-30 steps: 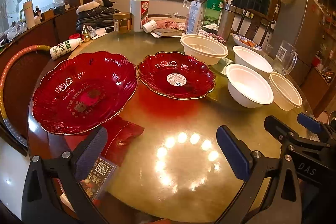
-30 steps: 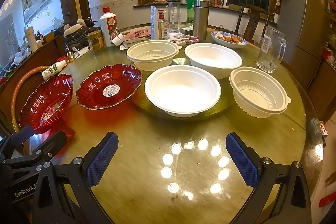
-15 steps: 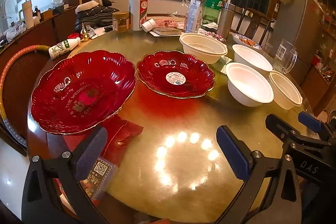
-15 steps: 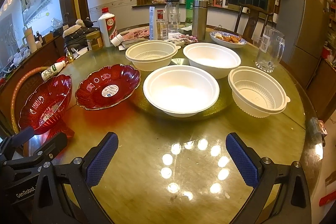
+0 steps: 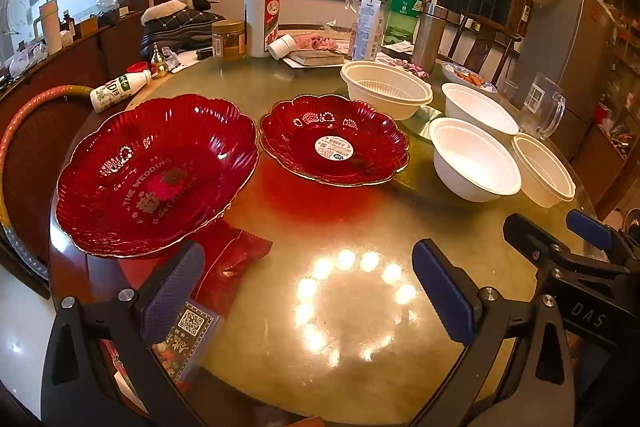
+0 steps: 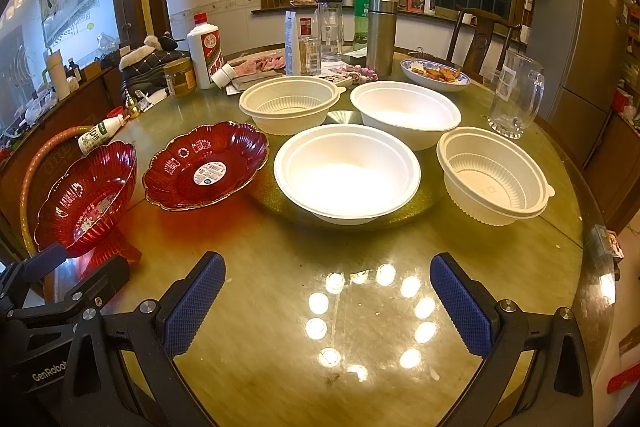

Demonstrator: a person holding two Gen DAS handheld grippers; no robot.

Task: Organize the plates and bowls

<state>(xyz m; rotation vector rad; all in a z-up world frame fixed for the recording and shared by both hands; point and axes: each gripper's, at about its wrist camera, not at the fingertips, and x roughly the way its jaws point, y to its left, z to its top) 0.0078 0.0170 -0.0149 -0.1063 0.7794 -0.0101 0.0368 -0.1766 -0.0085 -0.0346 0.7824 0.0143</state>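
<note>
Round and glossy, the dining table [image 6: 360, 367] reflects a ring of ceiling lamps near its front edge, and both tongs hover above that bare stretch. Left gripper [image 5: 316, 291] and right gripper [image 6: 328, 303] each have their blue pads spread wide, pinching nothing. Toward the left edge sits the large red plate [image 5: 156, 175], resting partly on a red packet [image 5: 236, 255]; just beside it, toward the middle, lies the smaller red plate [image 5: 334, 141] with a sticker. Right of that, a smooth white bowl [image 6: 347, 173] is nearest, a ribbed bowl [image 6: 494, 175] sits toward the right edge, and two more bowls stand behind. Bottles, a flask and a glass jug crowd the far edge.

Nothing looks stacked yet. A sensible start is probably nesting like with like: close one gripper on a rim, pads straddling the lip, lift clear before moving across, and lower squarely so the thin plastic neither flexes nor skids.
</note>
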